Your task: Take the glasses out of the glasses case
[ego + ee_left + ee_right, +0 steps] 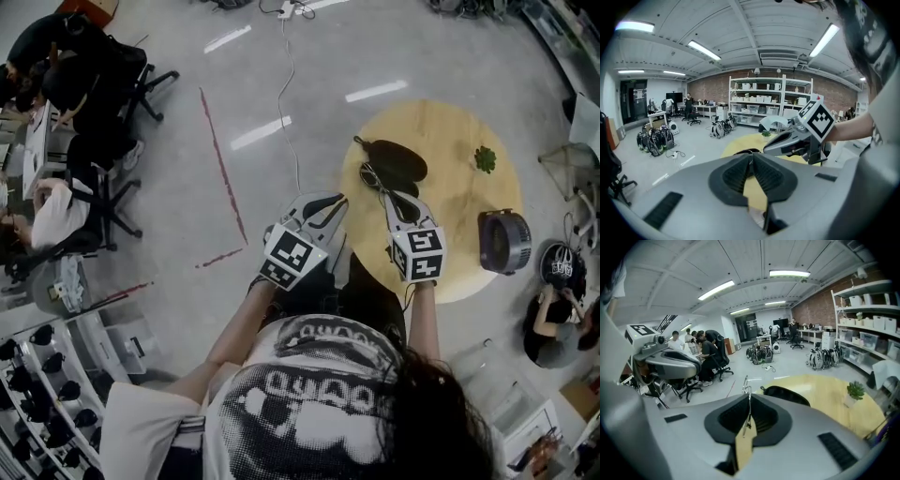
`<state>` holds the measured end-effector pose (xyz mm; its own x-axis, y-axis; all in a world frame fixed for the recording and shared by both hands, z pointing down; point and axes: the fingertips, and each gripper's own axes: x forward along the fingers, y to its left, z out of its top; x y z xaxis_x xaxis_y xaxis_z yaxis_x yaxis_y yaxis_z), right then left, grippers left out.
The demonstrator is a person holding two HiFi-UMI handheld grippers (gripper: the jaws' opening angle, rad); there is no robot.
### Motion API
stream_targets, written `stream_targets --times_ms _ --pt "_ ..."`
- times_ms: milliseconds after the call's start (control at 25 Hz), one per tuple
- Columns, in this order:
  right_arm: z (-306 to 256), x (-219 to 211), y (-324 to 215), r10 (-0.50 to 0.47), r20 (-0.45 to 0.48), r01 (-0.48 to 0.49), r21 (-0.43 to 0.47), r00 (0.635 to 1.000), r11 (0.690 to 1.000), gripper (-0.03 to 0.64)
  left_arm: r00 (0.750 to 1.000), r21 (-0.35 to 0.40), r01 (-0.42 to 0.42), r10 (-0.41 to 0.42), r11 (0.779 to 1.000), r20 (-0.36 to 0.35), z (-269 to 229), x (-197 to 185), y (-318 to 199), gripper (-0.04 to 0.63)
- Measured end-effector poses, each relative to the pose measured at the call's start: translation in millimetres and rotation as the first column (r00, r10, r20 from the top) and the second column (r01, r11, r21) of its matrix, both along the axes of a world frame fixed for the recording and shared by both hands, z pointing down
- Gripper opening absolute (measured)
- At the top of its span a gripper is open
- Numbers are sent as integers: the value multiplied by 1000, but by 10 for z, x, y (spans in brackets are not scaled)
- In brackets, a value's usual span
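Note:
The black glasses case (398, 159) lies open on the round yellow table (450, 131). Just in front of it, thin metal-framed glasses (372, 176) hang from my right gripper (387, 194), which is shut on the frame. In the right gripper view the thin frame (746, 385) sticks up between the closed pads of my right gripper (749, 398), with the case (787, 395) behind it. My left gripper (339, 199) is off the table's left edge, jaws together and holding nothing. In its own view the left gripper (752, 157) faces the right gripper (797, 140).
A small green plant (485, 158) stands at the table's far right, and a round dark fan-like device (504, 241) sits at its right edge. People sit at desks with office chairs (103, 122) at the left. Another person (553, 323) crouches at the right.

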<state>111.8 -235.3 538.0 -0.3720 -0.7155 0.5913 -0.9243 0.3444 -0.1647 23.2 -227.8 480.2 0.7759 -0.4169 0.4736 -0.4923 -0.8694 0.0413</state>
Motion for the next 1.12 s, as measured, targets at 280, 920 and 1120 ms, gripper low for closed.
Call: stream_targets --times_ms 280,920,1120 --pt "-135 -342 236 80 -7 -79 13 997 997 12 998 13 -54 54 998 -15 -14 -498 72 32" --pt "-310 -1134 838 209 -15 -208 28 978 978 12 983 -1 -171 170 985 -67 89 -1319 483 32" --pt "-352 -1213 991 229 -24 -228 26 973 973 12 974 -5 -212 211 977 -76 127 -1336 606 32"
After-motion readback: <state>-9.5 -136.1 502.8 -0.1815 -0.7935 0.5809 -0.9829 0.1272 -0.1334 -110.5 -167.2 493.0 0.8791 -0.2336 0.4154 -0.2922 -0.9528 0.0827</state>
